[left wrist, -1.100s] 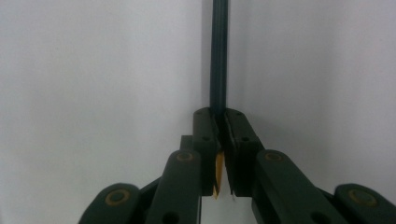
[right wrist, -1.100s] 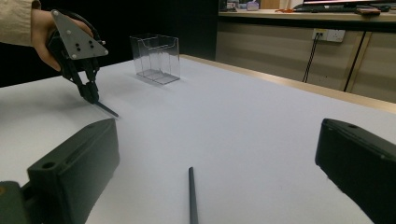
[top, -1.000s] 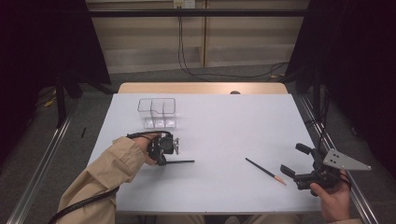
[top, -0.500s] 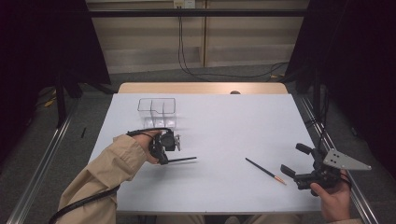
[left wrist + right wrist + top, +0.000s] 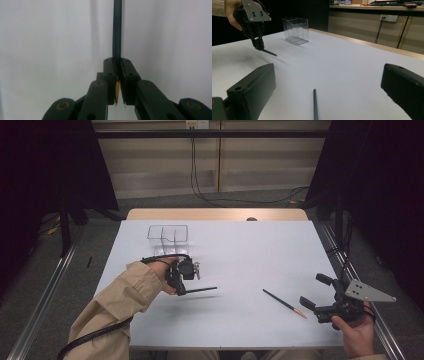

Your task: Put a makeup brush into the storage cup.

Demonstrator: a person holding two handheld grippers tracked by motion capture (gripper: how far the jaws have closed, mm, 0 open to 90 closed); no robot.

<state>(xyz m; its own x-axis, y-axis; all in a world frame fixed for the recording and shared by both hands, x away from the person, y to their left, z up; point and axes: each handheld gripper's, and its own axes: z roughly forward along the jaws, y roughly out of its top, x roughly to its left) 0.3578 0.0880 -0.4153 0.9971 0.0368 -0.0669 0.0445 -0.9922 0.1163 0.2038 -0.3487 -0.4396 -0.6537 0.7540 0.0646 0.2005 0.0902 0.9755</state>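
White tabletop (image 5: 235,245) before dark curtains | left tool (image 5: 181,290) clamped on a dark pencil (image 5: 200,290), lifted off the surface, pencil sticking out level toward the right | clear divided box (image 5: 168,234) just beyond it | second pencil (image 5: 284,303) lying flat near right tool (image 5: 314,292) | right tool jaws apart, holding nothing
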